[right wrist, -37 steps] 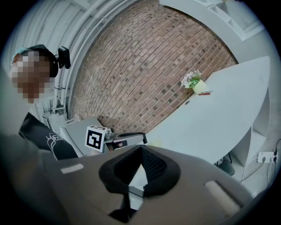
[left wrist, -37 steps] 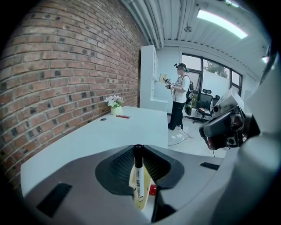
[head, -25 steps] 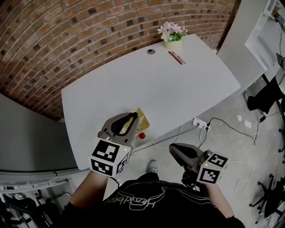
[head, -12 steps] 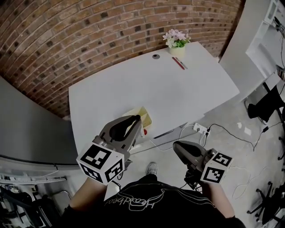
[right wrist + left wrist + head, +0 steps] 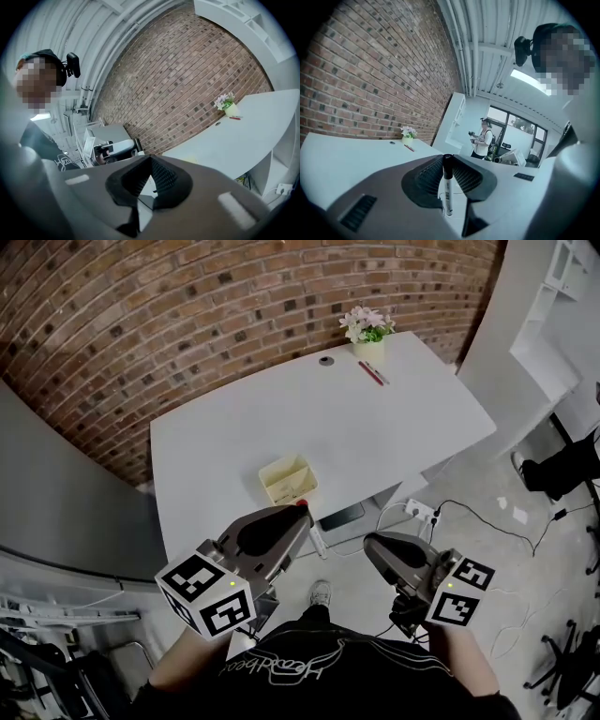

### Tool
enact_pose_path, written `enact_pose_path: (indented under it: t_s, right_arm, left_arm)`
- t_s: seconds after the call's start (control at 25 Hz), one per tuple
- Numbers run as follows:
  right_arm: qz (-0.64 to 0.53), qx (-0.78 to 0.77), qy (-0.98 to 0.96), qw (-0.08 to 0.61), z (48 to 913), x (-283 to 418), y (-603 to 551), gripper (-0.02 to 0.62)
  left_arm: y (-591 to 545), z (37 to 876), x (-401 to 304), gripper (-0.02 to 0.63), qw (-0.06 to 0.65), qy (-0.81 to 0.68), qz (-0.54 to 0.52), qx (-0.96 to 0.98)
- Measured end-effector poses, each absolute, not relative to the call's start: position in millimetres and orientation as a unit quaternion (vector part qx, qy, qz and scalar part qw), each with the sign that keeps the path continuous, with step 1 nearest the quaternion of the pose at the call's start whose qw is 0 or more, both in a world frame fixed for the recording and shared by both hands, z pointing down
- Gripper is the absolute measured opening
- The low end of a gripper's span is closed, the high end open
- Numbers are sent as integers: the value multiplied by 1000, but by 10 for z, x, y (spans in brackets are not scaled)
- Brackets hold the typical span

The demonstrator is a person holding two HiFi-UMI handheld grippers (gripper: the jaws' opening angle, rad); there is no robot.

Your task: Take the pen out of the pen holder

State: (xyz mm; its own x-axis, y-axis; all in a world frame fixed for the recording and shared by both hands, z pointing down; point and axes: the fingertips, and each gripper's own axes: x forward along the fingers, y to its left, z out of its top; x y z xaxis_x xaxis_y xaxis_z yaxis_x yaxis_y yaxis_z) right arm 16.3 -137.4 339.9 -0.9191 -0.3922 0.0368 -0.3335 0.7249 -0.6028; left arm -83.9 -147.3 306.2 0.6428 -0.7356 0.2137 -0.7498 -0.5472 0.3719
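Pen (image 5: 447, 187) out of pen holder (image 5: 288, 480), pinched in left tool (image 5: 296, 517).
Yellow holder on white counter (image 5: 216, 446), just beyond left tool's tips; flower pot (image 5: 367, 330) and red pens (image 5: 373, 373) at far edge, well apart. Both tools held level off counter's near edge; right tool (image 5: 371, 546) pressed together, gripping nothing.

White table (image 5: 375, 427) w/ pen holder (image 5: 287, 479), flowerpot (image 5: 368, 345), pens (image 5: 373, 373).

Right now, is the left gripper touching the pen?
Touching. The left gripper view shows the pen upright between the jaws of the left gripper, with both ribbed pads pressed against its barrel.
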Motion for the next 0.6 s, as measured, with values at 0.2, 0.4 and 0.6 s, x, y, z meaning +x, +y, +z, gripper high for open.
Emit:
enact_pose_path:
  t_s: [0.2,0.4,0.6]
  right_arm:
    - [-300,-199,931,54,3299,232,-1155,3]
    - [-287,-199,935,59,3211,304,-879,3]
    - [-288,-210,931,71,3210,418,-652,3]
  left_arm:
    - [-1182,3100,-710,69,226,-405,21,886]
    - [-862,3100,-563,69,221,-394,24,892]
    - [-583,3117,-413,69,216,-384,22,897]
